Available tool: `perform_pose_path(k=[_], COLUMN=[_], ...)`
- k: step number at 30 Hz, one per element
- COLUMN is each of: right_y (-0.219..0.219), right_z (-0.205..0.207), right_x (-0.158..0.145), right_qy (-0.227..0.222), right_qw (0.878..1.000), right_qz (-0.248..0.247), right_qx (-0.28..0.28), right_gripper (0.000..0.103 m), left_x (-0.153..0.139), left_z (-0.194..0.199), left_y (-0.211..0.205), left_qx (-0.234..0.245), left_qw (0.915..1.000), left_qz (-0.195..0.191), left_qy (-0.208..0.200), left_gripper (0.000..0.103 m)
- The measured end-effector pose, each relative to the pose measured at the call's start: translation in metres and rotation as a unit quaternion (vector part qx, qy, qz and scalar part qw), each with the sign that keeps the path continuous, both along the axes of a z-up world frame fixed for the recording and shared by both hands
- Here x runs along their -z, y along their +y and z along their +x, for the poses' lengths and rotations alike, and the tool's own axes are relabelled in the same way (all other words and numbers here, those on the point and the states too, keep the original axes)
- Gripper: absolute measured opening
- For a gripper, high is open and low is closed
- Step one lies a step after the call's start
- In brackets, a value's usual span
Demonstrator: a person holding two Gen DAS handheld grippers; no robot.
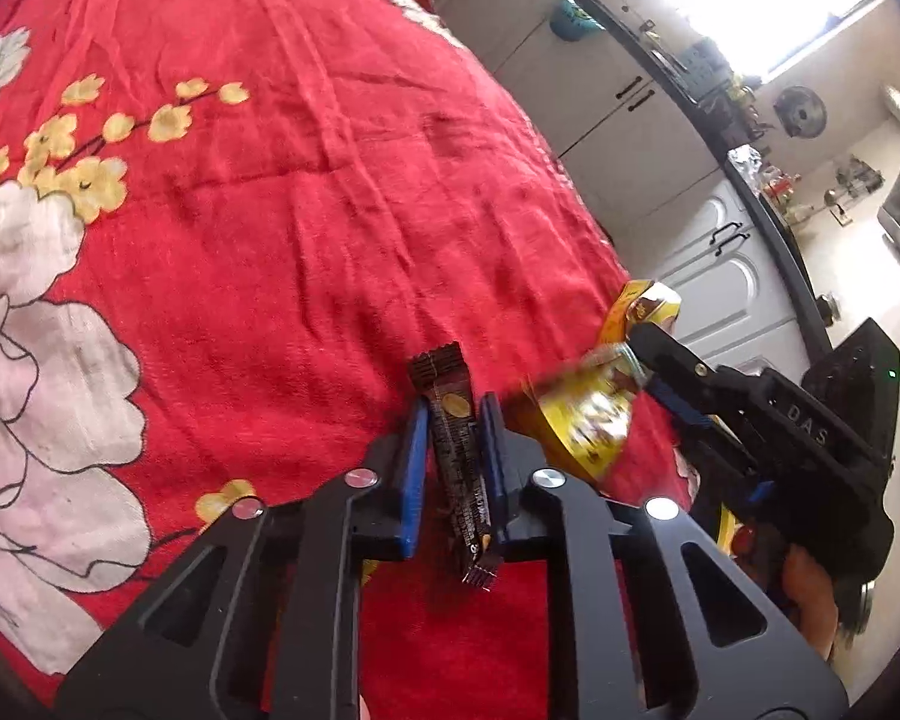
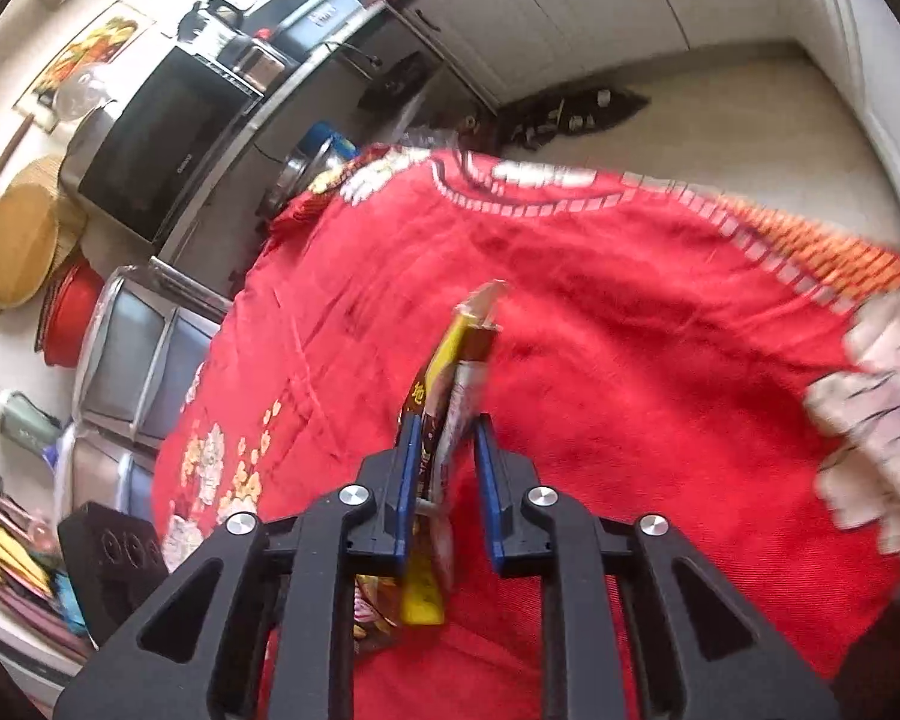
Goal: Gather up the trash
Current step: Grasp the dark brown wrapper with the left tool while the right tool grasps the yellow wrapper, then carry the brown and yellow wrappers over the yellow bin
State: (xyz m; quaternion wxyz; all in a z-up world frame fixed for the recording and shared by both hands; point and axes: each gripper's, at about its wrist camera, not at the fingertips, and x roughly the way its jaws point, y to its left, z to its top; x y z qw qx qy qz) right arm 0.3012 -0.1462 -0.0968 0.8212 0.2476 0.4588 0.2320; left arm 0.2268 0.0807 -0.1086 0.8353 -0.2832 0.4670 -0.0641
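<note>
bright window (image 1: 768, 0) lights white cabinets (image 1: 618, 114) and pale floor (image 2: 720, 120).

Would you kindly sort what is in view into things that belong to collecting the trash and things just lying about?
Job:
- brown wrapper, clamped in the left gripper
- yellow wrapper, clamped in the right gripper

Lying about:
- red cloth
- microwave
- round board
- cabinets

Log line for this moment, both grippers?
left gripper: shut on dark wrapper | right gripper: shut on yellow wrapper | surface: red cloth
</note>
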Motion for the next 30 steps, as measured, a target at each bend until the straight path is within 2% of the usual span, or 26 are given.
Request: perform_pose_path(k=[5,12,22,30], right_y=[-0.021,-0.063,-0.134,-0.184], right_z=[-0.014,-0.042,-0.072,-0.091], right_x=[-0.019,-0.047,-0.076,-0.084], right_qy=[-0.045,-0.1,-0.138,-0.151], right_qw=[0.998,0.992,0.984,0.977], right_qz=[-0.04,-0.067,-0.075,-0.085], right_qx=[0.003,0.027,0.084,0.127], right_gripper=[0.017,0.017,0.016,0.016], left_x=[-0.02,-0.052,-0.083,-0.095], left_z=[-0.002,0.001,0.009,0.016], left_y=[-0.018,-0.057,-0.125,-0.181], left_qx=[0.023,0.062,0.121,0.168], left_qw=[0.9987,0.993,0.9814,0.9713], left_qz=[0.032,0.061,0.08,0.084], left_qy=[-0.031,-0.08,-0.125,-0.146], left_gripper=[0.005,0.005,0.005,0.005])
